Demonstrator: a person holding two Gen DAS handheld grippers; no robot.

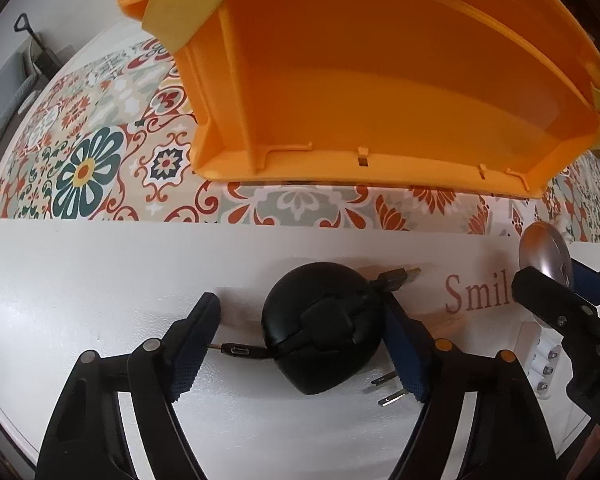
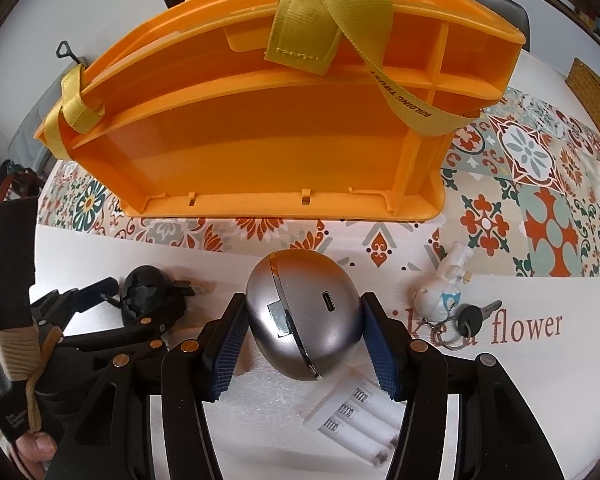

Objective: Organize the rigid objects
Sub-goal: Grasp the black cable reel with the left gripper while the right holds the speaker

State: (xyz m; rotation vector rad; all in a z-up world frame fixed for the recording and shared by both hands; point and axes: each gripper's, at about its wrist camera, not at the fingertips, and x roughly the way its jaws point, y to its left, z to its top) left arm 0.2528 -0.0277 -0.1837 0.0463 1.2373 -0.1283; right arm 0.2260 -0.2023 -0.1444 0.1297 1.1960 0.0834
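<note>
The left gripper (image 1: 300, 336) has its fingers spread around a black retractable cable charger (image 1: 320, 328) lying on the white worktop (image 1: 100, 280), only the right pad touching it. The right gripper (image 2: 302, 344) pinches a silver egg-shaped device (image 2: 304, 316) above a white battery holder (image 2: 356, 420). An orange organizer tray (image 2: 260, 140) stands just behind, empty

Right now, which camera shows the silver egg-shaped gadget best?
The right wrist view: the silver egg-shaped gadget fills the centre between the right tongs, seam and port visible. The left wrist view catches only its rounded edge at far right.
</note>
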